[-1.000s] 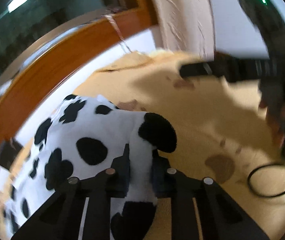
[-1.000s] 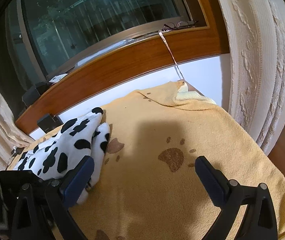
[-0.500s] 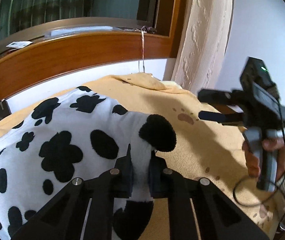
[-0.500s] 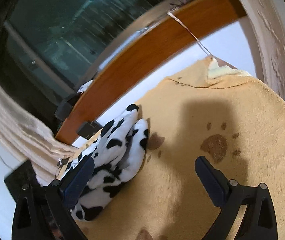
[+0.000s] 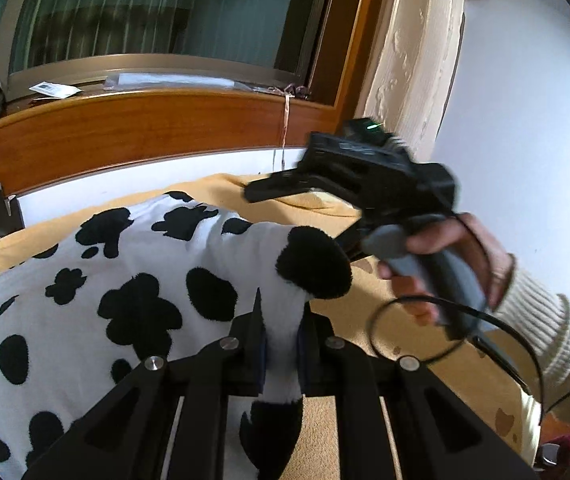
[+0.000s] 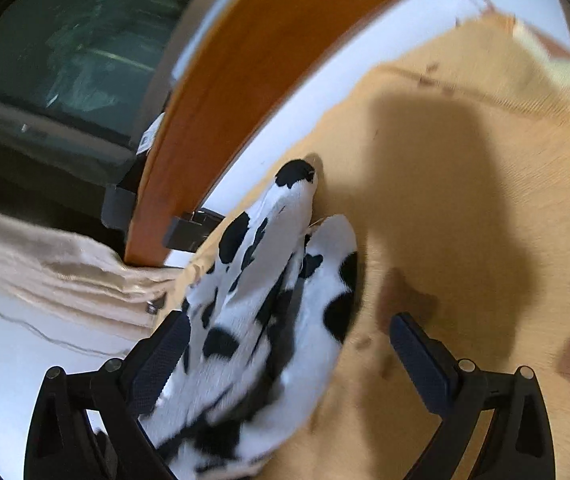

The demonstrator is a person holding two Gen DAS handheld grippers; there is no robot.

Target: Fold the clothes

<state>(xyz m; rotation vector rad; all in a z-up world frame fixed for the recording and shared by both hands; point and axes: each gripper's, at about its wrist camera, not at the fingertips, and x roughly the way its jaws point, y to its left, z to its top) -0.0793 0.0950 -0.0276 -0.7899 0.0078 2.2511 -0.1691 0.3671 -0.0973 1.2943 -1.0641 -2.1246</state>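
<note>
Left wrist view shows the left gripper (image 5: pixel 280 344) with its fingers (image 5: pixel 252 342) pinched narrow on a fold of the cow-print garment (image 5: pixel 97 304), which is spread over the yellow blanket (image 5: pixel 325 206) on the bed. Half a second ago the right gripper (image 5: pixel 349 168) hung well off to the side; it has now swung in close above the black patch by the held edge. Right wrist view, blurred by that motion, has its fingers (image 6: pixel 419 354) wide, holding nothing, the garment (image 6: pixel 281 304) now reaching between them. A second grip for the fold looks imminent.
</note>
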